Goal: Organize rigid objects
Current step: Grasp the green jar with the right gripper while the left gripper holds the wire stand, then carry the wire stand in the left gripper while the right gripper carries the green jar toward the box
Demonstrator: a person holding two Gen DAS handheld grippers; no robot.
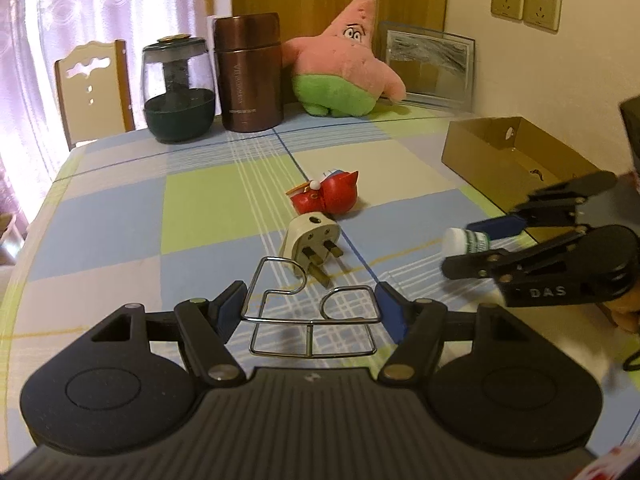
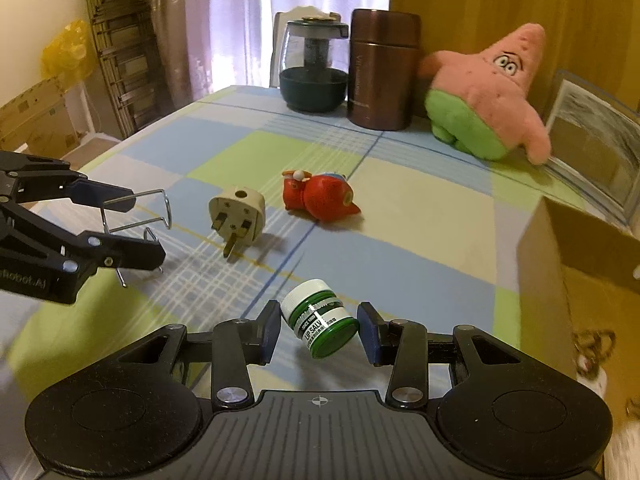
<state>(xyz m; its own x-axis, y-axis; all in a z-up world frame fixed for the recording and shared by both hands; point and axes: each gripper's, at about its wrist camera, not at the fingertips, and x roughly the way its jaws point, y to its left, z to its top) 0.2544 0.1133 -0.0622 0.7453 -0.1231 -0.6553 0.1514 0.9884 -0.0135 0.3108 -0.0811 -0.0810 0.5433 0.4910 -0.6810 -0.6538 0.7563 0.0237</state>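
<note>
Left gripper (image 1: 310, 304) jaws: clamped on wire rack (image 1: 310, 316), blue pads pressed against its two outer sides; rack lifted clear of the bench (image 1: 120, 216).
Right gripper (image 2: 318, 330) jaws: closed around lip salve jar (image 2: 320, 318), jar tilted, white cap toward the left pad; left pad touched the cap, contact at the right pad not clear.
Jar position: between the right jaws, above the checked cloth, near the cardboard box (image 2: 560, 248).
Rack position: between the left jaws, just in front of the plug adapter (image 1: 314, 242).
Loose items: plug adapter and red toy figure (image 1: 324, 196) lay on the bench, close together, centre of the cloth.
Left wrist view only: box interior, wall sockets (image 1: 526, 4), chair back (image 1: 94, 88), jar seen end-on at the right gripper's tips.
Right wrist view only: jar label reading "LIP SALV", folded racks (image 2: 120, 48) and yellow bag (image 2: 66, 52) beyond the bench, rack seen from the side.
Rear of bench: glass teapot (image 1: 178, 88), brown flask (image 1: 250, 72), pink star plush (image 1: 348, 64), framed picture (image 1: 430, 64).
Hidden or cut off: box cropped at the frame edge in both views; lower right corners blurred, contents unreadable; hands holding the grippers barely visible.
</note>
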